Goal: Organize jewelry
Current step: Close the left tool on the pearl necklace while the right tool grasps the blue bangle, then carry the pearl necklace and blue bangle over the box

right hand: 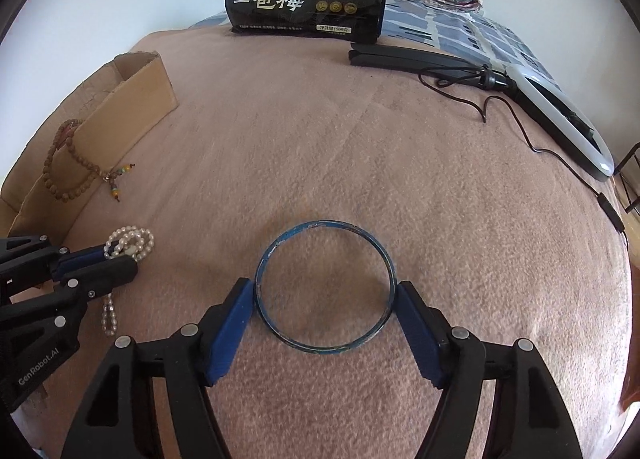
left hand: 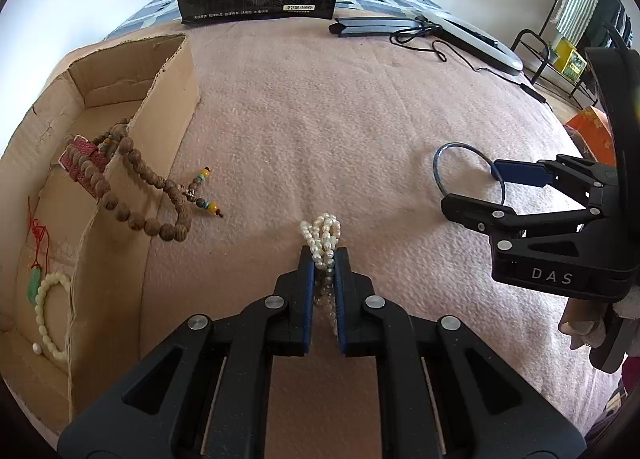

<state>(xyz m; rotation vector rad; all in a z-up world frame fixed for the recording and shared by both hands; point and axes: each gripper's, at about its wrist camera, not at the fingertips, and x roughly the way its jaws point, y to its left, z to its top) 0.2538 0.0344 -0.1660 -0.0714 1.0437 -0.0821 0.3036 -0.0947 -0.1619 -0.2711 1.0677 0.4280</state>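
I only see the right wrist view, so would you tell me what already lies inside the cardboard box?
Observer: A pale bead bracelet lies on the floor of the cardboard box, beside a green pendant on a red cord.
Operator: Thank you. Is anything else in there?
Observer: A red woven band lies farther back, and the wooden bead strand drapes over the wall onto it.
Operator: My right claw is on the blue bangle. Is the left claw gripping its pearls?
Observer: Yes, the left claw has its pads shut on the pearl strand.
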